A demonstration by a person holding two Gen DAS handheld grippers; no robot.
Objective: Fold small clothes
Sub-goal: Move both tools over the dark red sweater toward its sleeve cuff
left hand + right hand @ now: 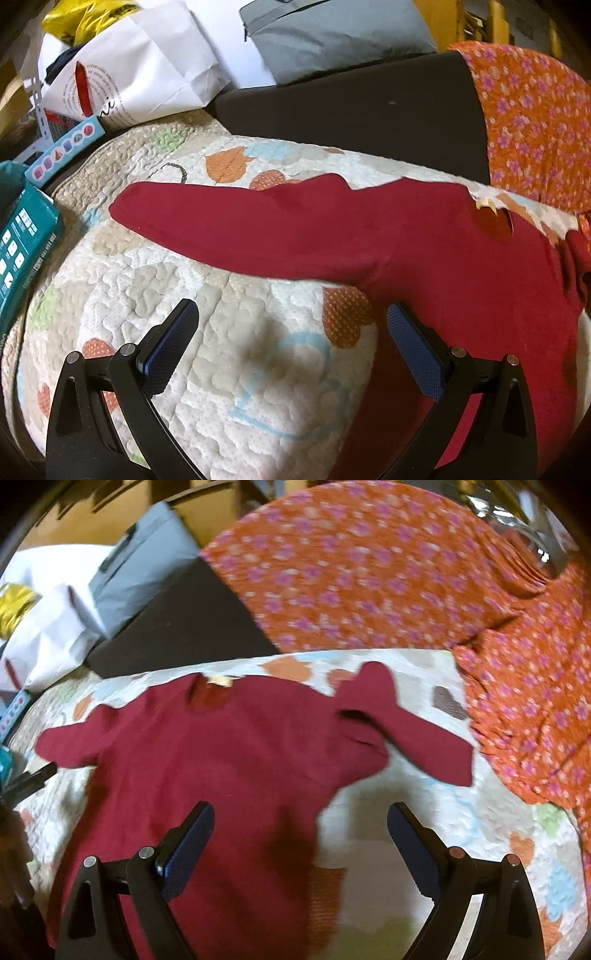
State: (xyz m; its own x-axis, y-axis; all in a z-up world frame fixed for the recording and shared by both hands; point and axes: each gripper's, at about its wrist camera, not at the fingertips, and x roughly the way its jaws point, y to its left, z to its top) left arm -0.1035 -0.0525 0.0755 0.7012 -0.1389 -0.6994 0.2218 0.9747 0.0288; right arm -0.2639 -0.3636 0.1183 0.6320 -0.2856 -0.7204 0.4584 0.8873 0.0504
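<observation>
Both tongs stand wide open and empty: the left tongs (291, 325) hover over bare quilt (221, 369) just beside the garment's side hem, the right tongs (301, 823) over its lower body and the quilt beside it. A dark red long-sleeved top (229, 746) lies flat on the quilt, neck label toward the far edge, hem toward the cameras. Only the left wrist view shows one sleeve (240, 225) fully stretched out, pointing toward the quilt's left edge, along with a teal box (22, 243) and a white paper bag (140, 74). Only the right wrist view shows the whole body, the other sleeve (406, 723) bent and angled toward the orange floral cloth (369, 572).
</observation>
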